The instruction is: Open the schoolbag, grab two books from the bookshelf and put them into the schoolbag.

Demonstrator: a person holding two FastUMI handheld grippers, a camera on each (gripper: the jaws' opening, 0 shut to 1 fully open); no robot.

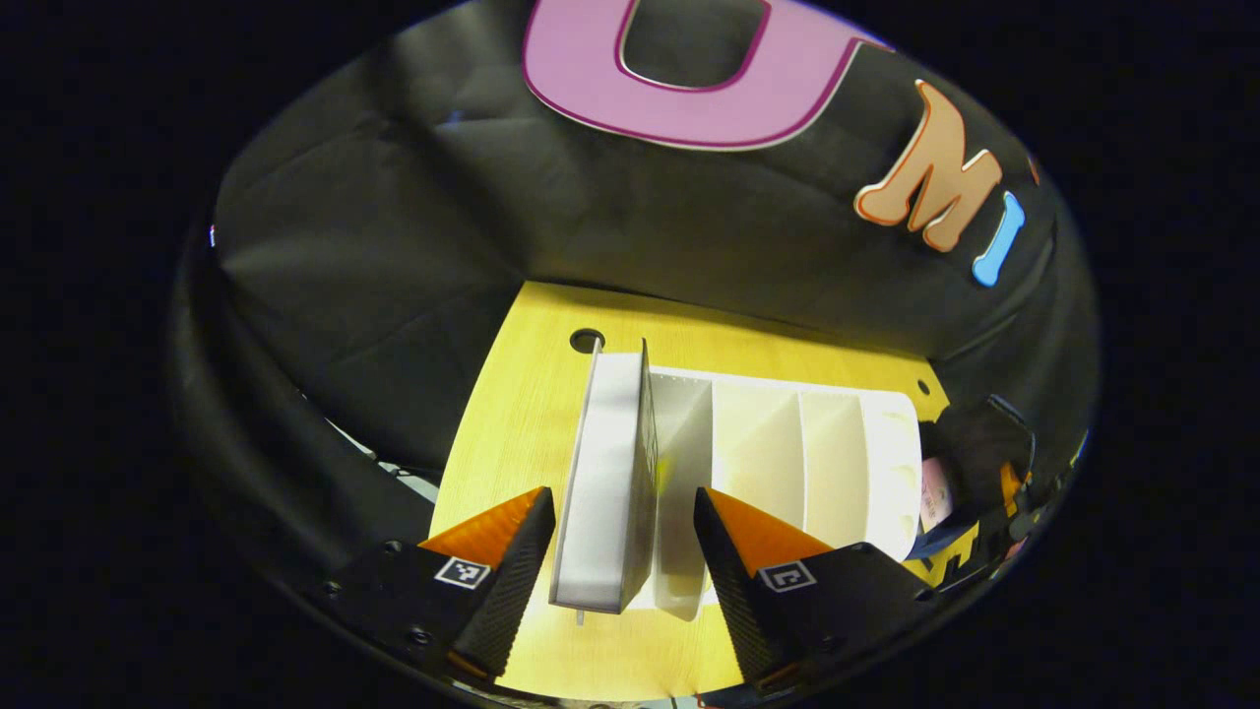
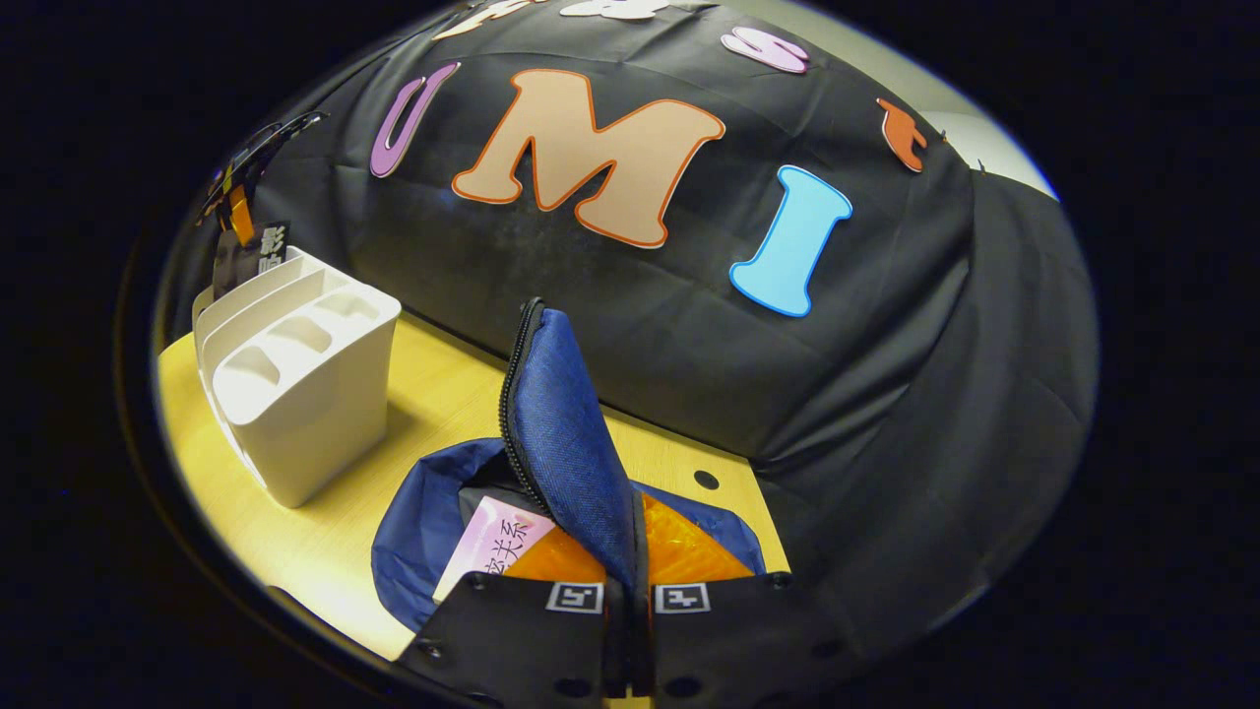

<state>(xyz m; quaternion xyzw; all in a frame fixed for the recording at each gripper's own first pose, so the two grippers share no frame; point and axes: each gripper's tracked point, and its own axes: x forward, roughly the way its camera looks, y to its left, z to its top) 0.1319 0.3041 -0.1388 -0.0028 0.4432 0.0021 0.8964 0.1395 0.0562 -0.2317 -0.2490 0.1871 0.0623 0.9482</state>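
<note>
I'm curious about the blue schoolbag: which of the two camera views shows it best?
The right gripper view. There the schoolbag lies open on the table, its zipped flap pinched upright by the right gripper, a book inside. The left gripper view catches just a dark sliver of it past the white bookshelf.

Setting: staged recording booth, imitating study corner, not lived-in room. Evidence: black cloth wall [image 2: 886, 394] hanging in folds and closing in around scene on all sides. Yellow wood-grain tabletop [image 1: 512, 433] sitting directly against cloth; round holes showing in its surface near far edge. White divided bookshelf [image 2: 305, 394] standing on tabletop; blue schoolbag [image 2: 561, 433] lying open near it. Pale plain wall [image 2: 984, 138] showing above cloth at upper right of right gripper view.
</note>
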